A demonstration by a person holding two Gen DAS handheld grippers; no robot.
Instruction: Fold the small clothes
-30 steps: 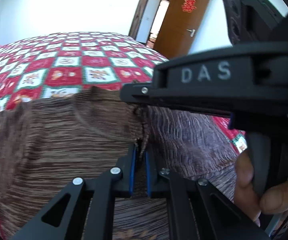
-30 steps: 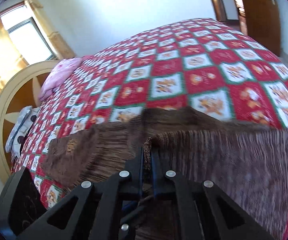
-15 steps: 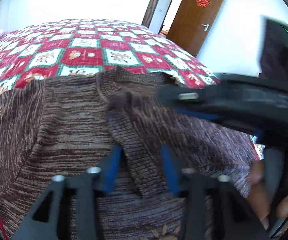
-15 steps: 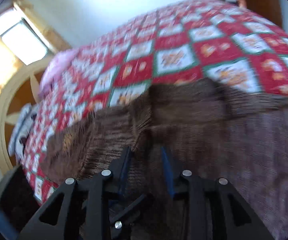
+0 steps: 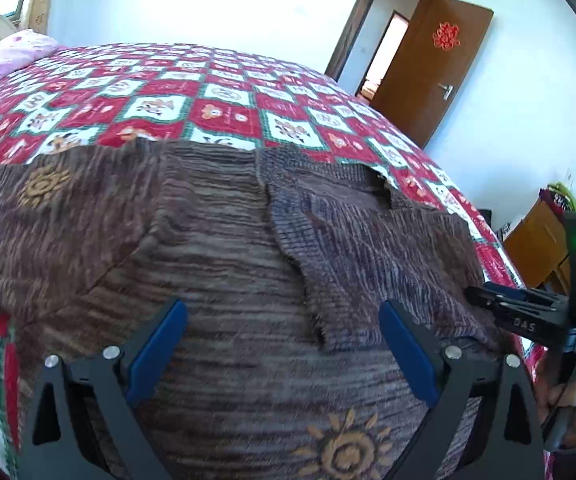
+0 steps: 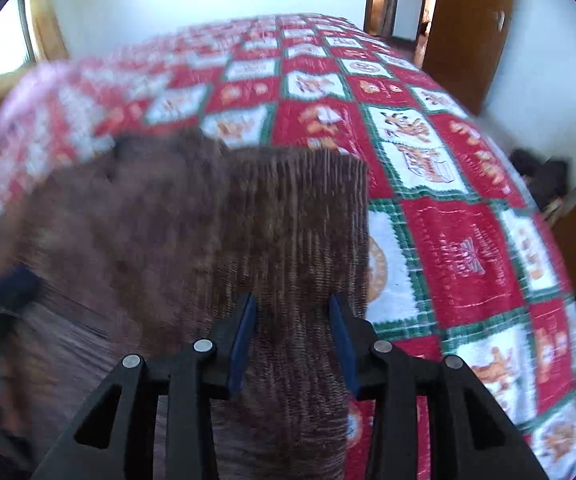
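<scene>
Across the lower half of the left wrist view, the brown sweater (image 5: 216, 248) lies spread on the bed, one sleeve (image 5: 352, 240) folded in over its body. The left gripper (image 5: 284, 344) hangs above it, its jaws having just been opening; they now stand spread wide, with knit under the gap and the blue pads (image 5: 156, 352) clear of the cloth. At the right edge of this frame the right gripper (image 5: 484, 294) pokes in with a hand (image 5: 572, 396) below it, a sight only this view gives.

Switch to the right wrist view and it's blurred on the left side. Here the sweater (image 6: 160, 240) fills the lower left, and a ribbed strip of it (image 6: 300, 216) runs straight up between the right gripper (image 6: 293, 316) fingers. Those jaws have just been opening too and stand part-way apart, pads at either side of the strip; whether they touch it I can't tell.

Underneath is a red, white and green patchwork bedspread (image 5: 224, 116). A pink pillow (image 5: 12, 52) sits upper left, a brown door (image 5: 432, 76) stands open upper right against white walls, and a window (image 6: 4, 48) glows at left.
</scene>
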